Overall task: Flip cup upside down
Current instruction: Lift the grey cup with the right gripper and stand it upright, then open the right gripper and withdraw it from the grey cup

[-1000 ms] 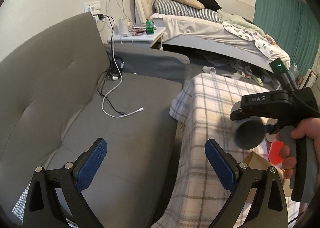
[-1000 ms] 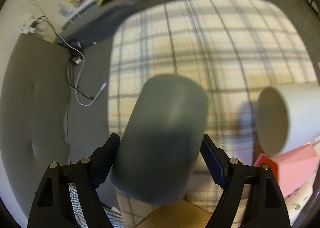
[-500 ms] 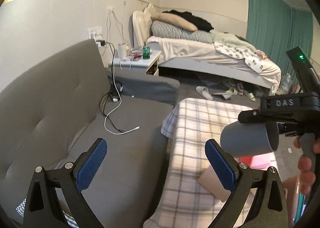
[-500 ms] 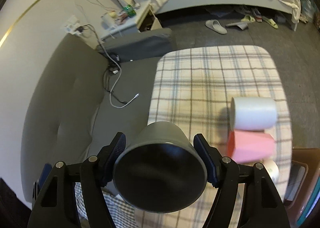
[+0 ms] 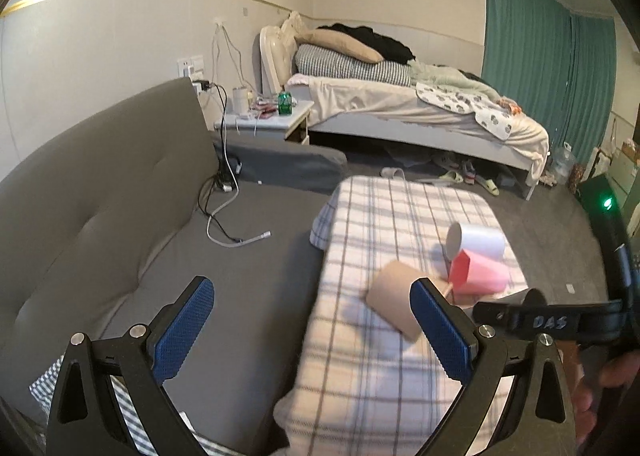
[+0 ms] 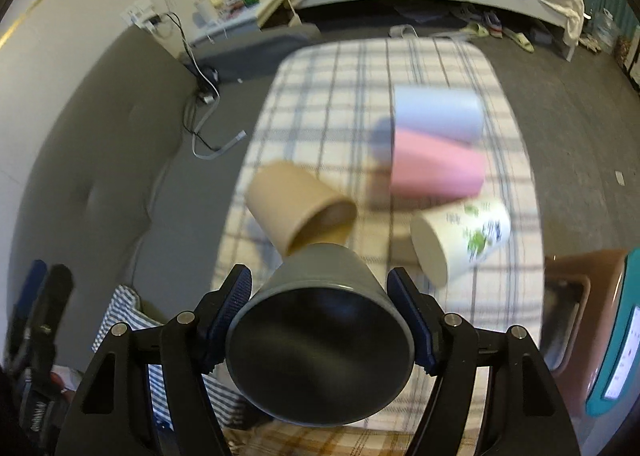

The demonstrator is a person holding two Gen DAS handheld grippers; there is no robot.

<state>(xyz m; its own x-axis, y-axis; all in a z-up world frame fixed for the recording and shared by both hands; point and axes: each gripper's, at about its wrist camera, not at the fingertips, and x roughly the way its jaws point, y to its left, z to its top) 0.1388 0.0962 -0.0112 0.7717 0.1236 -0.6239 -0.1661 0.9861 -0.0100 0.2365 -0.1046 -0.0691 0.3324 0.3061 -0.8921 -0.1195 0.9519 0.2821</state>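
Right wrist view: right hand-held gripper (image 6: 320, 316) squeezes the grey cup (image 6: 320, 340), mouth facing the camera; left hand-held gripper (image 5: 312, 320) hangs released.

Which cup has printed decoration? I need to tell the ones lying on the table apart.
The cream cup with green and dark prints, lying nearest the right gripper. The tan cup, pink cup and white cup are plain.

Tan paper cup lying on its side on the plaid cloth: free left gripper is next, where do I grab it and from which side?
Grip the tan paper cup across its side wall near mid-length, coming from above with the open left gripper. It lies tipped over, its mouth facing the right gripper and the dark grey cup, so the round wall is exposed. Its right side sits near the pink cup.
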